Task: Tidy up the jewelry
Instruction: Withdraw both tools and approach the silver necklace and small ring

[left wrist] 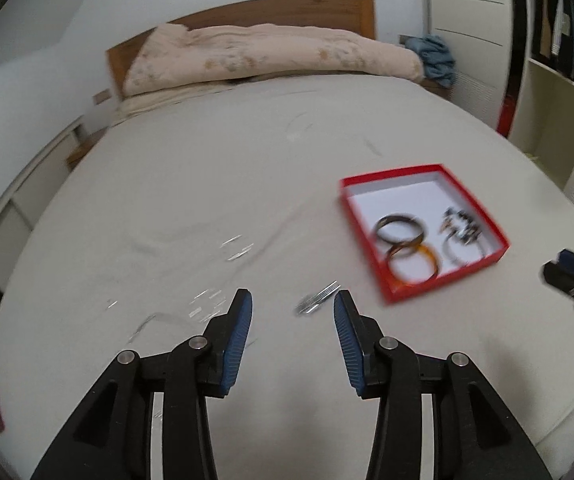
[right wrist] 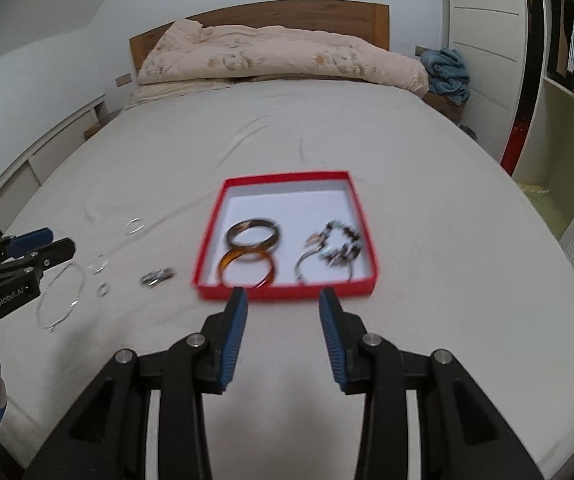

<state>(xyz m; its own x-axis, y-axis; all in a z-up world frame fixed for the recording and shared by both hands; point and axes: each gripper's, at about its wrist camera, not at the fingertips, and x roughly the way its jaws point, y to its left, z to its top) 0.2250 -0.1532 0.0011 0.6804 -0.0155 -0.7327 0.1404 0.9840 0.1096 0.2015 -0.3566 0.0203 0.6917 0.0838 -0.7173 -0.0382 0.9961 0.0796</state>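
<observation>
Both my claws hang apart and empty: left claw [left wrist: 293,312] over a small silver piece [left wrist: 315,302] on the bed [left wrist: 207,184], beside the red box [right wrist: 207,264]. Pinching soft sheet could snag fabric instead.

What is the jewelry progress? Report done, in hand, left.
Done: the red box holds a dark bangle, an amber bangle, a silver bangle and a beaded piece.
In hand: nothing; the left gripper and right gripper are both open and empty.
Left: on the sheet, a chain, small rings and a dark trinket.
</observation>
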